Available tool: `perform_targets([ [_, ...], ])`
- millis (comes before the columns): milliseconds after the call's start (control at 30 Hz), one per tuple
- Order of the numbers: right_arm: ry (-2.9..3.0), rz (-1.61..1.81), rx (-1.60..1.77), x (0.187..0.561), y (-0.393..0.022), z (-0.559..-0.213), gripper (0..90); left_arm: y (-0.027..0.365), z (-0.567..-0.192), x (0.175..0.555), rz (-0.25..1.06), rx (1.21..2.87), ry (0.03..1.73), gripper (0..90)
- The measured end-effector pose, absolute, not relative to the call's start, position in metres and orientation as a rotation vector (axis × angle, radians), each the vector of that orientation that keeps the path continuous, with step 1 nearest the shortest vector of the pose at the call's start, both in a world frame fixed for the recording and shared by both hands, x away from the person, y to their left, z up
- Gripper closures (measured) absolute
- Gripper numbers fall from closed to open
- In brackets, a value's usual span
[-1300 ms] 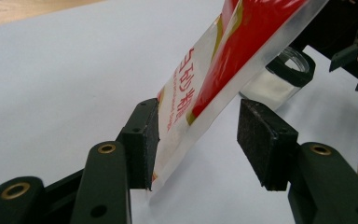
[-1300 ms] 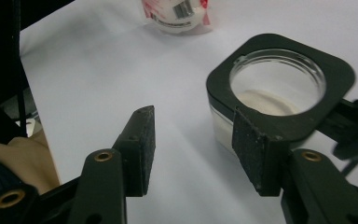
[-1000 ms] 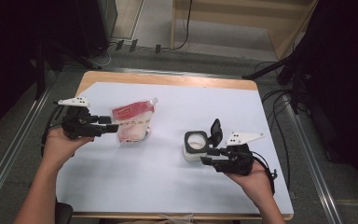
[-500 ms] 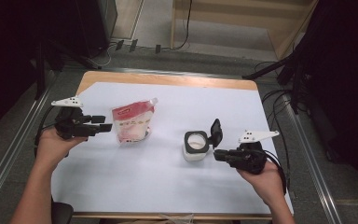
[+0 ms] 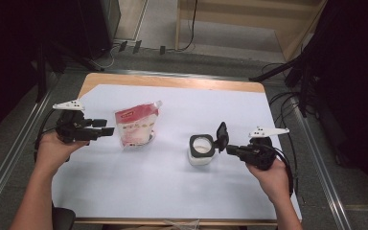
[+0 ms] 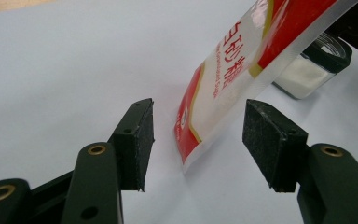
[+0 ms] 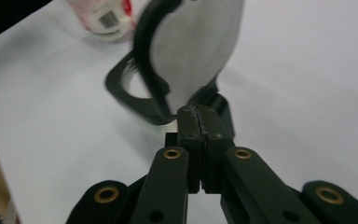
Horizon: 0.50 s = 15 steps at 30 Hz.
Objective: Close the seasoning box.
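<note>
Pouch point(image 6: 233, 70) and jar point(image 5: 201, 149) are the things in hand. In the left gripper view the red and white pouch hangs tilted ahead of the left gripper point(image 6: 196, 135), its lower corner reaching into the gap between the two pads without touching either; the jaws stand moderately apart and hold nothing. Beyond the pouch, past the far pad, sits the jar of white powder. In the right gripper view the right gripper point(image 7: 199, 116) has its jaws pressed flat together, having just been closing, with nothing between them; their tips lie just at the base of the jar's raised lid point(image 7: 191, 46), right by the hinge, and whether they touch it cannot be told. The lid stands upright over the jar's open black rim. Both things rest on the white table point(image 5: 172, 191), well apart, each gripper beside its own.
</note>
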State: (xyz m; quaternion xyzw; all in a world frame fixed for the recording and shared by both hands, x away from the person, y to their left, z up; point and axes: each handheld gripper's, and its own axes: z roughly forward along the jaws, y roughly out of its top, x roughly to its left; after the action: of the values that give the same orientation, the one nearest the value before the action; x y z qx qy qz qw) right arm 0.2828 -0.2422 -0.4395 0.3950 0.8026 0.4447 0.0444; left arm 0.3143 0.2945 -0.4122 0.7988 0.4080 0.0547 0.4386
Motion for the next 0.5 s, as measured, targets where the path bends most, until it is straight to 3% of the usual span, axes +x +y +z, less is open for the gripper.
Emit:
perform_targets([
  [500,2.308,1.476,1.281,0.298,-0.235,-0.438,89.8,0.299,-0.416,0.318,0.158,1.966,1.067,44.1],
])
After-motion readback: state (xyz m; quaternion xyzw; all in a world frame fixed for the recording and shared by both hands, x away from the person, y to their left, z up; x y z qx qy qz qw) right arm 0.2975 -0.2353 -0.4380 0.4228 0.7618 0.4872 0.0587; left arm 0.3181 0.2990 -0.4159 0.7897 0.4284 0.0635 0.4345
